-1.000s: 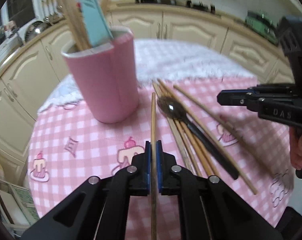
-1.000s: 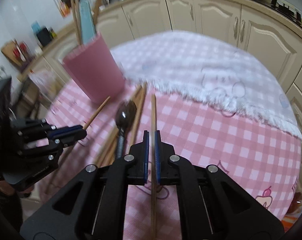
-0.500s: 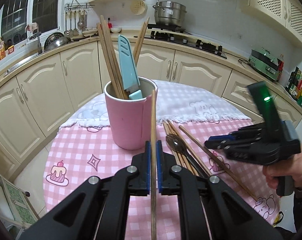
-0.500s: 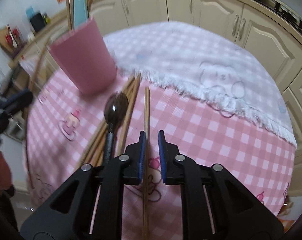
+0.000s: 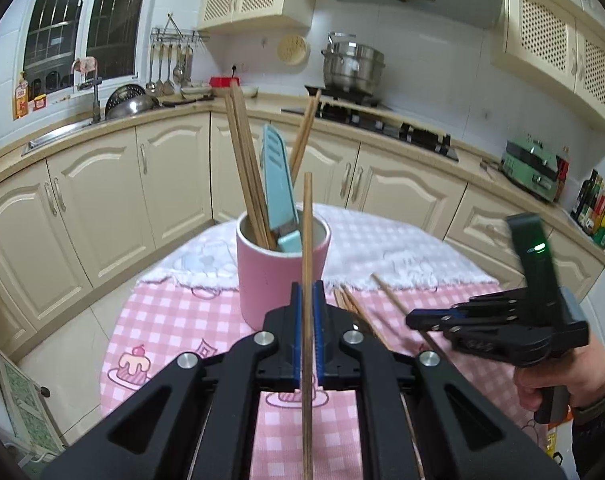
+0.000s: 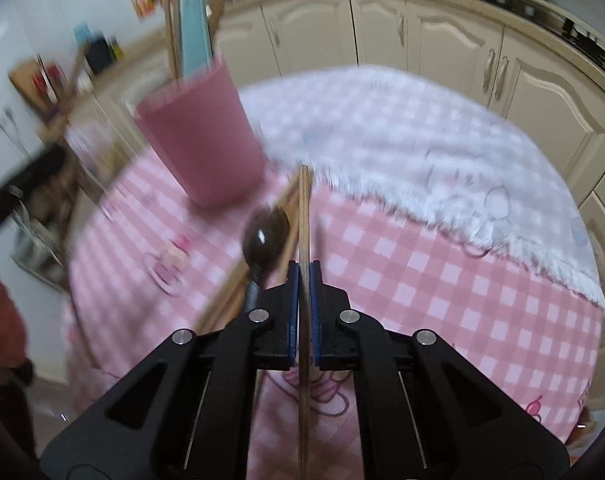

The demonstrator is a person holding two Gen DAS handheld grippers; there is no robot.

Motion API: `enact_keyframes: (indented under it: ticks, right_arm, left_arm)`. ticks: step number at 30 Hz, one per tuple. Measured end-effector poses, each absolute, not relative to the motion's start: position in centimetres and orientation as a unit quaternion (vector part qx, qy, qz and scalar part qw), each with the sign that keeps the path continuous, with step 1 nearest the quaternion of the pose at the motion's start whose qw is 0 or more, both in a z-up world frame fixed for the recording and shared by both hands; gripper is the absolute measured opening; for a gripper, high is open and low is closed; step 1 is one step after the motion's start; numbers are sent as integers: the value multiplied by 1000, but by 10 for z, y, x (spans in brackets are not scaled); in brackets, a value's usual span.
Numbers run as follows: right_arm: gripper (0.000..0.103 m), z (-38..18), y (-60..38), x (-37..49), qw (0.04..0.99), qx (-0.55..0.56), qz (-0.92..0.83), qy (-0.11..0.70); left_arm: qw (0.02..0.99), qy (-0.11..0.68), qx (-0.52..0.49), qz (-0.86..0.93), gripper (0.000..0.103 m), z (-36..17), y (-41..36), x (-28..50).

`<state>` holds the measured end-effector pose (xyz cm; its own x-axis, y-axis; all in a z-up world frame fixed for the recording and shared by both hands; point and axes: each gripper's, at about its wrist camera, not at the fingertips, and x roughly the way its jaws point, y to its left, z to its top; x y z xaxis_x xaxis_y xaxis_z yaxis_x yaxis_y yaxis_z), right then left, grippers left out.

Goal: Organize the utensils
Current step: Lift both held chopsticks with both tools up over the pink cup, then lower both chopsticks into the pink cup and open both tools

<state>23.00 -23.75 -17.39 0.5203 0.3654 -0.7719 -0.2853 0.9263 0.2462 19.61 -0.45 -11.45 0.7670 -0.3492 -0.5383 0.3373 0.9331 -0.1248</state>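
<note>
A pink cup [image 5: 282,276] stands on the round table, holding several wooden chopsticks [image 5: 244,168] and a light blue knife [image 5: 278,184]. My left gripper [image 5: 307,292] is shut on one wooden chopstick [image 5: 307,240], held upright in front of the cup, tip near its rim. My right gripper [image 6: 304,276] is shut on another chopstick [image 6: 304,220], low over the cloth; it also shows in the left wrist view [image 5: 418,322]. More chopsticks [image 6: 238,296] and a dark spoon [image 6: 264,236] lie beside the cup [image 6: 200,136].
The table carries a pink checked cloth [image 6: 442,300] and a white fringed cloth [image 6: 402,140] behind it. Cream kitchen cabinets [image 5: 102,200] curve round the table. A folding rack [image 5: 18,400] stands at the left on the floor.
My left gripper has risen and tilted up with its chopstick, now in front of the cup's rim. My right gripper, open half a second ago, has shut on a chopstick.
</note>
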Motion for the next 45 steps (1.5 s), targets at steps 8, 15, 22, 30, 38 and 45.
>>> enact_keyframes:
  ticks: [8,15,22,30,38,45]
  right_arm:
    - [5,-102,-257,216,913,115,223,323]
    - [5,-27,-243,224,940,132,246,198]
    - [6,34,-210,267,953,128,248,115]
    - [6,20,-176,305,958,106,249,98]
    - [6,-18,-175,315,957,112,239,123]
    - [85,-27,-204,301,958,140,210,135]
  left_arm:
    - [959,214,-37,-184,5,-77,8,189]
    - [976,120,-60,-172,5,-18,18,208]
    - [982,53,-94,-157,5,27,16,253]
    - [980,63,-106,-155,5,15,8,289]
    - [981,82,-104,-145,5,-21,0,311]
    - [981,108,-83,-139,78,-44,-2,306]
